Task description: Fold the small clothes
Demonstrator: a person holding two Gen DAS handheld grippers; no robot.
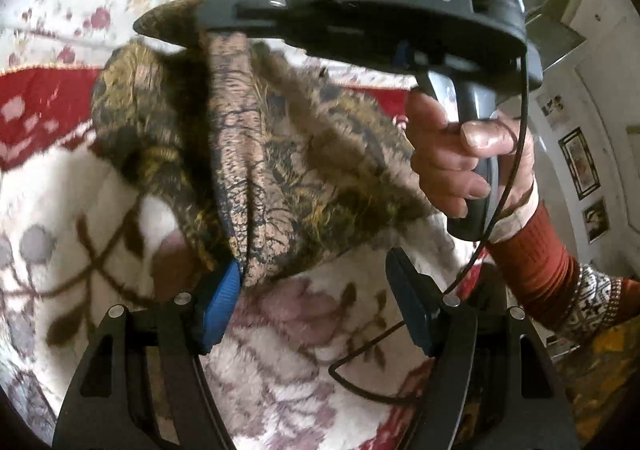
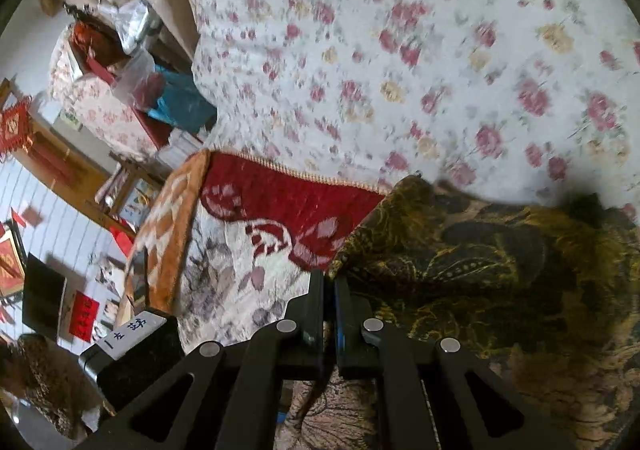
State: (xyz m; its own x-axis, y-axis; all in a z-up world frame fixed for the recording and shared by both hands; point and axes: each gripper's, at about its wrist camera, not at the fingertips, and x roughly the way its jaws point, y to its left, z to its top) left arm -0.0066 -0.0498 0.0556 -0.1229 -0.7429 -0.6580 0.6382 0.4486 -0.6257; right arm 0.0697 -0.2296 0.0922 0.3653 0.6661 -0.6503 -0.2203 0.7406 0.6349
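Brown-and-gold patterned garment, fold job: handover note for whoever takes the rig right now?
Right gripper: shut on the brown-and-gold patterned garment, pinching its top edge and holding it up off the bed.
Left gripper: open. The garment's lower edge brushes the blue pad of one of its fingers, but nothing is clamped.
Garment: hanging bunched above the white floral fleece blanket, with the red blanket behind.
Done: garment picked up by one side.
Left: catch the loose edge with the left gripper, spread the garment, fold it and lay it down.
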